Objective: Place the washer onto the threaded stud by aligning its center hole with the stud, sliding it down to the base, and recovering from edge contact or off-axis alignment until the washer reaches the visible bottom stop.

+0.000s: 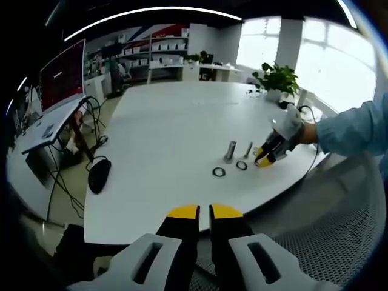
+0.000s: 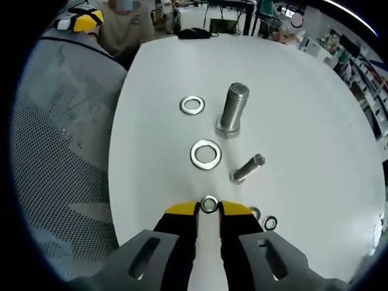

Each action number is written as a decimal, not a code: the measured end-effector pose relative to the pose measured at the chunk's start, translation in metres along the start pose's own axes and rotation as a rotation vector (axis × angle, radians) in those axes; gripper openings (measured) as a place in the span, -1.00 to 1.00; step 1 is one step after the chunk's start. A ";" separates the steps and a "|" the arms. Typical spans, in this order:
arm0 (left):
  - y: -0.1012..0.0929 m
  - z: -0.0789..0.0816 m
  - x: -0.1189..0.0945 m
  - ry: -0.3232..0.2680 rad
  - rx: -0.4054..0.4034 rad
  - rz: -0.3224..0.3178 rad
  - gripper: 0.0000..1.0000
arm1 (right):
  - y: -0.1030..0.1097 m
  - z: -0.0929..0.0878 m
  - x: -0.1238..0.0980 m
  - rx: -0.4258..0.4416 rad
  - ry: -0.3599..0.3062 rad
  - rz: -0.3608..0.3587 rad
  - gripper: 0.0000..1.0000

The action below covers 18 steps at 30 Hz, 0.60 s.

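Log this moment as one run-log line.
right tongs: shut on small steel washer | large upright threaded steel stud: bare | two larger steel washers: on white table | left tongs: nearly shut, empty

On the table [image 2: 315,109], the upright stud [image 2: 233,109] stands far from the right gripper [image 2: 209,209] — one washer [image 2: 192,105] to its left, a larger washer [image 2: 206,154] nearer, a small bolt [image 2: 248,168] near-right, two nuts [image 2: 264,219] nearest right.

No readable text, label, brand, number or sign anywhere. Red monitor screen [image 1: 62,77] far left of the left gripper too blurred to read. Shelf bins [image 1: 159,45] well beyond it, markings too small to make out.
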State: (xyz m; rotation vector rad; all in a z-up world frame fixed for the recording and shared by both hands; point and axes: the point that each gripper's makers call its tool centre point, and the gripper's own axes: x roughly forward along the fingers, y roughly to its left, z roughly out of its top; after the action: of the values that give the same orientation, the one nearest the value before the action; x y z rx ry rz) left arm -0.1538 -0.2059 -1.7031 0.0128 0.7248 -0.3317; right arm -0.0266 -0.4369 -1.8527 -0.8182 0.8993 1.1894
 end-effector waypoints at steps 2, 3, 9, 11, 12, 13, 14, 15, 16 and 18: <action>0.000 0.000 0.000 0.001 0.001 0.000 -0.93 | -0.001 0.000 0.000 0.001 -0.002 -0.002 -0.69; 0.000 0.000 0.000 0.003 0.002 -0.001 -0.93 | -0.001 0.000 0.000 0.004 -0.004 -0.002 -0.69; -0.001 0.000 0.000 -0.001 0.000 -0.001 -0.94 | -0.001 0.000 0.000 0.015 -0.008 0.000 -0.69; -0.001 0.002 0.000 -0.011 -0.004 -0.001 -0.94 | -0.001 0.000 0.000 0.013 -0.007 0.000 -0.69; -0.001 0.002 0.000 -0.013 -0.005 -0.002 -0.94 | -0.001 0.000 0.000 0.009 -0.010 -0.001 -0.69; -0.001 0.002 0.000 -0.013 -0.006 -0.003 -0.94 | 0.000 0.001 0.000 0.007 -0.014 -0.003 -0.69; -0.001 0.002 0.000 -0.014 -0.007 -0.003 -0.94 | 0.000 0.001 0.000 0.009 -0.018 -0.005 -0.69; 0.000 0.002 0.000 -0.014 -0.007 -0.002 -0.94 | -0.001 0.001 0.000 0.011 -0.021 -0.006 -0.70; 0.000 0.002 0.000 -0.014 -0.007 -0.002 -0.94 | 0.000 0.001 0.000 0.013 -0.023 -0.005 -0.69; 0.000 0.002 0.000 -0.010 -0.007 -0.001 -0.94 | 0.000 0.001 0.000 0.015 -0.021 -0.003 -0.69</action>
State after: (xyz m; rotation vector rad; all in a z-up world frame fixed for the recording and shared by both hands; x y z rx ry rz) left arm -0.1528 -0.2062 -1.7019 0.0042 0.7157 -0.3302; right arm -0.0262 -0.4360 -1.8525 -0.7935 0.8883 1.1855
